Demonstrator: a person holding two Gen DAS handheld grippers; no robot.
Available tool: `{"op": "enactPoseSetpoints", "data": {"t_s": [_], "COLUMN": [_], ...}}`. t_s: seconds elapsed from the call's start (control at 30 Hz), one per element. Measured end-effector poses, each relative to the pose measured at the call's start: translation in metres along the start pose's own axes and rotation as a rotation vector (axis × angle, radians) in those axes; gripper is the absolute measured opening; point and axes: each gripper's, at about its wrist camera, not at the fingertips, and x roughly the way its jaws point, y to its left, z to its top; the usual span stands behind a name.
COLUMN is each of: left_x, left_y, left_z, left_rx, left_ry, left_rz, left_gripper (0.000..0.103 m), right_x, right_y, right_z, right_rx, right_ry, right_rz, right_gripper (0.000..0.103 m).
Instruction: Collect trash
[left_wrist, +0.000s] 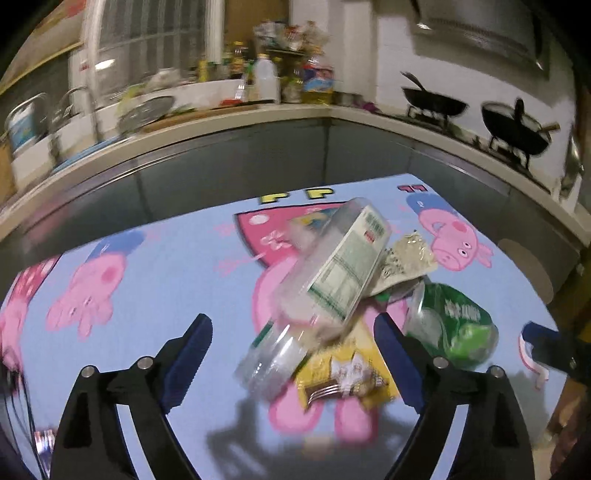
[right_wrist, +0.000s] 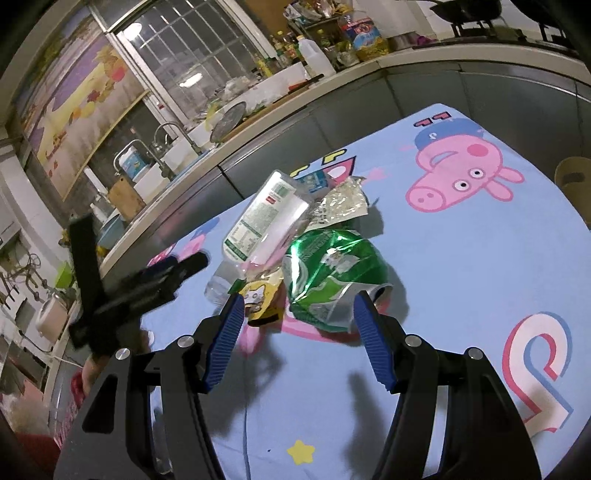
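Blue cartoon-pig cloth covers the bench, and the trash lies heaped in one pile, which looks like gathering so it can be lifted together. Left tongs stand wide apart with nothing pressed between the pads; the clear plastic bottle lies just ahead, its cap end reaching between the tips, tilted across the heap as if loose and resting on the rest. A yellow snack wrapper lies under it, between the tips. Right tongs stand partly open, empty, with the crumpled green bag just ahead of the tips, not gripped. Behind the bottle sits a silvery wrapper. From the right wrist the left tongs' dark, blurred body shows beside the pile's left, and a small blue carton peeks out beyond the bottle. From the left wrist the woks on the stove show, and the right tongs' blue tip at the far right edge.
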Motion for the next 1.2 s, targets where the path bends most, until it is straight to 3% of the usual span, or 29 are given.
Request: {"op": "enactPoseSetpoints", "data": {"t_s": [0.1,0.2,0.27,0.37,0.53,0.7,0.87,1.0,1.2], "left_x": [0.034,0.066,0.081,0.086,0.061,0.011,-0.038,-0.056,-0.053], "left_y": [-0.016,-0.027,-0.028,-0.028,-0.007,0.031,0.062,0.074,0.064], "left_z": [0.016,0.024,0.028,0.030,0.023,0.002,-0.029,-0.059,-0.084], "left_rx": [0.082,0.146,0.148,0.160,0.093,-0.021,-0.136,-0.218,-0.254], "left_ry": [0.063,0.129,0.182,0.200,0.174,0.115,0.079,0.106,0.158], "left_rz": [-0.021,0.019,0.007,0.008,-0.016,-0.046,-0.098,-0.142,-0.145], "left_gripper": [0.092,0.092,0.080,0.073,0.062,0.060,0.059,0.059,0.059], "right_x": [-0.001,-0.006,-0.008,-0.008,-0.004,0.003,0.021,0.065,0.131], "right_y": [-0.008,-0.015,-0.020,-0.024,-0.018,-0.010,-0.015,-0.056,-0.093], "right_z": [0.001,0.003,0.005,0.007,0.007,0.009,0.046,0.090,0.102], "right_rx": [0.018,0.033,0.040,0.050,0.030,0.009,0.007,0.174,0.362], "right_ry": [0.001,-0.008,-0.015,-0.014,-0.006,0.001,0.001,0.071,0.210], "right_rz": [-0.007,-0.015,-0.020,-0.022,-0.010,0.001,0.018,0.060,0.110], "right_gripper": [0.061,0.061,0.061,0.061,0.061,0.061,0.059,0.056,0.056]}}
